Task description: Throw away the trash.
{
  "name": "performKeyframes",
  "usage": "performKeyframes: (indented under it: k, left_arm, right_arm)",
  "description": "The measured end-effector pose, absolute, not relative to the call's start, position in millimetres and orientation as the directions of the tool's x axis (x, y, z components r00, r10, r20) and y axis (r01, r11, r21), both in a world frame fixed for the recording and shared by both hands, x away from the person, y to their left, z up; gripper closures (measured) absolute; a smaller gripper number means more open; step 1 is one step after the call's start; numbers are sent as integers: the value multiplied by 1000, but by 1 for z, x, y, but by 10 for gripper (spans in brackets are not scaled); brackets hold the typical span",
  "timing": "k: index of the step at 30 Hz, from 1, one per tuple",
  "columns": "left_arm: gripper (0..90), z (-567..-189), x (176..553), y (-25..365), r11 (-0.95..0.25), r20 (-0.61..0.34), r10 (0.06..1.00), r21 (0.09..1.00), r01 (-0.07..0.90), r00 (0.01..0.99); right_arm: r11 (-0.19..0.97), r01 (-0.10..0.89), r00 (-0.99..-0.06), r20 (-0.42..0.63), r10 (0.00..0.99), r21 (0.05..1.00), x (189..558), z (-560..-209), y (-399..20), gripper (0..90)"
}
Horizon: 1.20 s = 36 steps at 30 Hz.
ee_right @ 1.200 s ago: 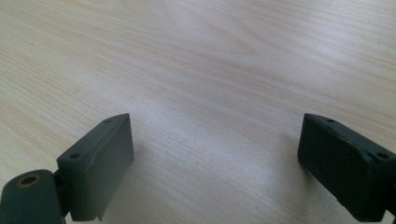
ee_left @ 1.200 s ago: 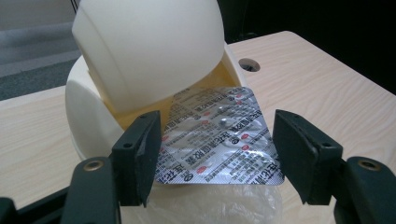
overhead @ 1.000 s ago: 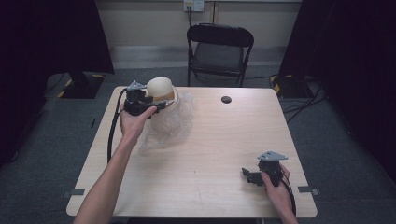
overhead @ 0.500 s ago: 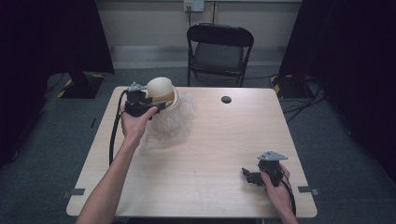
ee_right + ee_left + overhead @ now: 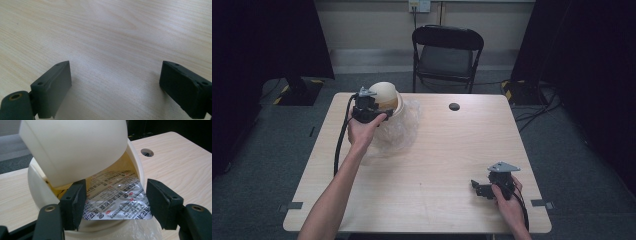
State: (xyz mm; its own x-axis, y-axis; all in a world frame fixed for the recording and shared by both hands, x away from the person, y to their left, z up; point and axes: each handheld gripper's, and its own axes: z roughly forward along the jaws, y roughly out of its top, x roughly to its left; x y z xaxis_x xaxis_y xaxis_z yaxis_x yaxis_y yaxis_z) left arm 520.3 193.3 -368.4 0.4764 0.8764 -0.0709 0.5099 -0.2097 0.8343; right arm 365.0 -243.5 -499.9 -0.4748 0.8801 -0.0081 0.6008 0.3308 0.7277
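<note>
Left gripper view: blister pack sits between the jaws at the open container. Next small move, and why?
Probably slide the blister pack a little deeper into the cream container. The left tool grips it by both side edges, its near half overhangs the rim, and the tilted lid leaves room above.

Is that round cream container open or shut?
Open: the cream container's lid is tilted up, showing a foil blister pack inside.

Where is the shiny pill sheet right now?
In the left gripper view, the pill sheet pokes out of the cream container, under its raised lid, between the left gripper jaws.
</note>
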Motion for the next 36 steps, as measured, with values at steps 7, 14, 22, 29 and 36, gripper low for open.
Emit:
performKeyframes:
  k: [7,14,22,29,36]
  left_arm:
    - [335,-370,522,194,-202,-83,871,838,507,483]
    - [214,-370,521,194,-206,-98,853,839,503,513]
    - [191,-361,513,200,-191,-126,836,846,498,535]
    - [168,-356,504,206,-178,-139,820,861,477,556]
    - [162,-356,487,216,-177,-148,799,868,464,582]
  right_arm:
    - [331,602,-475,-7,880,727,365,-500,-244,98]
    - [331,600,-475,-8,880,728,365,-500,-244,98]
    - [332,600,-476,-8,879,727,365,-500,-244,98]
    - [333,599,-476,-10,879,728,365,-500,-244,98]
    - [333,600,-476,-9,879,728,365,-500,-244,98]
